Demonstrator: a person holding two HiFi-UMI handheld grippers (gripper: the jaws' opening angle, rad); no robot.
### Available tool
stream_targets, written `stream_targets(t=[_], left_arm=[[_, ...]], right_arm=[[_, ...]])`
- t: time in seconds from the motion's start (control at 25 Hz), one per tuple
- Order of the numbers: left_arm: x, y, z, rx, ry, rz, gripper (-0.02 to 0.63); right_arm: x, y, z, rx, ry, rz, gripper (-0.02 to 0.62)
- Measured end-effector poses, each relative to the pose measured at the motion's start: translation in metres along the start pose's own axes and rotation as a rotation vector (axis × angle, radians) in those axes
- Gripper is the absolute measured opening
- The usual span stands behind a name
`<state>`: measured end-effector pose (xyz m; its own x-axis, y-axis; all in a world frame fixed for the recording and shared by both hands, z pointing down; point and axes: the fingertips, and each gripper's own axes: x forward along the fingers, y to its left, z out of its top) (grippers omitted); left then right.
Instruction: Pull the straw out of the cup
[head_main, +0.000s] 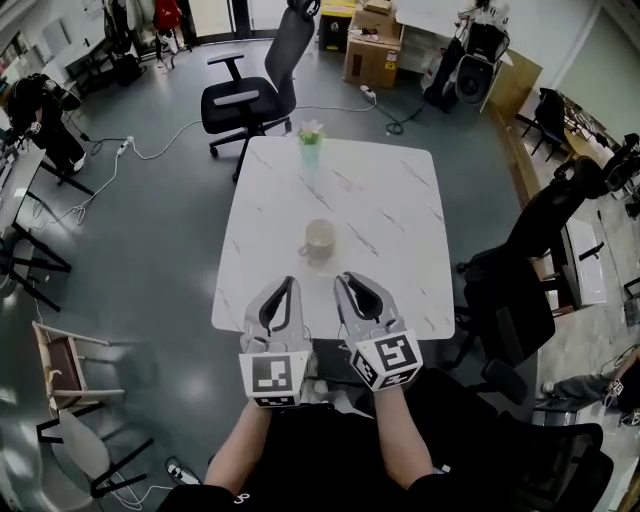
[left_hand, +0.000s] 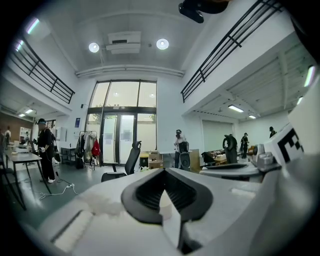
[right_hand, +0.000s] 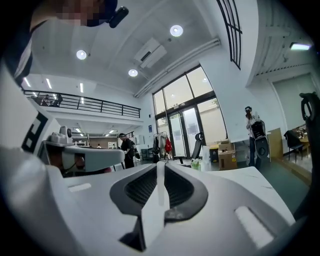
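A clean pull would likely need one pair steadying the cup (head_main: 319, 240) while the other spread, pinched the straw and lifted straight up. The left tongs (head_main: 286, 290) and right tongs (head_main: 348, 284) sat pressed together, empty, at lower middle. The cup stood mid-frame on the surface (head_main: 400, 210); no straw could be made out inside. The green vase (head_main: 311, 148) above held a flower.

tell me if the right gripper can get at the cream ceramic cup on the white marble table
Probably yes: the right gripper sits just short of the cream ceramic cup, with only bare white marble table between. Its jaws are shut.
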<state>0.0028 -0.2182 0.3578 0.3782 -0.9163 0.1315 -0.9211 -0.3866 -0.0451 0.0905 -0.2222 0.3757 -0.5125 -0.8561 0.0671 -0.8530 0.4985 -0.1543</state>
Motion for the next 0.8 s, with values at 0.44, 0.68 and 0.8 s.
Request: stream_targets(t=[0.44,0.68,0.8], left_arm=[[-0.016,-0.011,-0.002,0.022,-0.002,-0.01,0.002],[-0.017,-0.009,-0.005,0.031,0.005,-0.009,0.002],[-0.019,-0.007,-0.002,0.036,0.008,-0.005,0.002]], right_arm=[[-0.019,0.011,0.006,-0.017,-0.026,0.001,0.048],[-0.019,0.014,0.007,-0.016,-0.036,0.007,0.048],[-0.019,0.016,0.008,-0.012,-0.036,0.009,0.049]])
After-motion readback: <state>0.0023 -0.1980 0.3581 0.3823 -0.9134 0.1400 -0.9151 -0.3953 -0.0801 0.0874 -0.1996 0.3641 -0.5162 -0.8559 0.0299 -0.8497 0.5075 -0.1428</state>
